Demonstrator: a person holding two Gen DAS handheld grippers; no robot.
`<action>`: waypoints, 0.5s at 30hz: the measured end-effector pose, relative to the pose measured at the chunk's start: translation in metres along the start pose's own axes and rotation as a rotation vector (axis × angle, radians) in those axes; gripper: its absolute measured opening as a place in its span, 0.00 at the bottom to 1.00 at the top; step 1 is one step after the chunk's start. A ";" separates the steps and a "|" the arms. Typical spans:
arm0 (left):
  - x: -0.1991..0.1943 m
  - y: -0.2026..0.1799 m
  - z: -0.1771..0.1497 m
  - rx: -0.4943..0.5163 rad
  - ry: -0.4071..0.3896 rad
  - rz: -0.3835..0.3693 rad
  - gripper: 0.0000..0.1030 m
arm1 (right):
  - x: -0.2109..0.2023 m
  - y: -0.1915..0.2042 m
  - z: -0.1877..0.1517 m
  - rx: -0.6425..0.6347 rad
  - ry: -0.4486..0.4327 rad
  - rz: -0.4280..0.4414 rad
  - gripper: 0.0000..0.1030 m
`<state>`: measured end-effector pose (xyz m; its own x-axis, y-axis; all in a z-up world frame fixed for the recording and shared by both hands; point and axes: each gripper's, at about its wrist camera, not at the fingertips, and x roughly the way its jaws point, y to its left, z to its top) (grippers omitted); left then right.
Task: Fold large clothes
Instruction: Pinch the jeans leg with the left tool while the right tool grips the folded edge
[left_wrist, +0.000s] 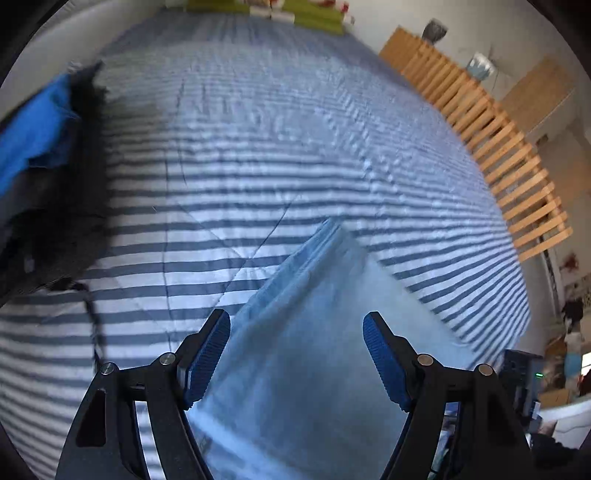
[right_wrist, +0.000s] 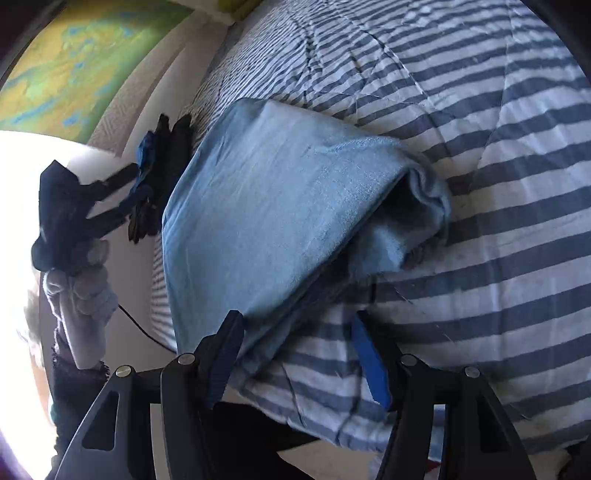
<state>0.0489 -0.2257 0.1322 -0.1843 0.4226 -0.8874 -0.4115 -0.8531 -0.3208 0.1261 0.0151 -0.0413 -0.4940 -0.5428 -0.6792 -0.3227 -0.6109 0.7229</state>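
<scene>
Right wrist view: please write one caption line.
Open right tongs above folded light-blue cloth on striped bedspread.

The left black claw with blue ribbed pads (left_wrist: 297, 354) is held with its jaws spread wide apart. The right black claw with blue ribbed pads (right_wrist: 299, 354) is likewise held open, nothing being pinched between its jaws. In the right wrist view, the left claw's handle is gripped by a hand (right_wrist: 83, 284), a dark sleeve being seen below it.
</scene>
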 end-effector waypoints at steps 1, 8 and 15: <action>0.012 -0.001 -0.001 0.011 0.030 0.005 0.76 | 0.004 0.003 0.000 0.000 -0.009 -0.001 0.55; 0.063 0.028 -0.013 -0.029 0.136 -0.016 0.83 | 0.020 0.019 0.010 -0.037 -0.058 -0.018 0.58; 0.062 0.023 -0.031 0.002 0.067 -0.073 0.48 | 0.027 0.020 0.023 -0.051 -0.058 -0.020 0.27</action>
<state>0.0560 -0.2283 0.0596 -0.0936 0.4622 -0.8818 -0.4234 -0.8201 -0.3849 0.0879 0.0011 -0.0425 -0.5344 -0.4969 -0.6838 -0.2922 -0.6506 0.7010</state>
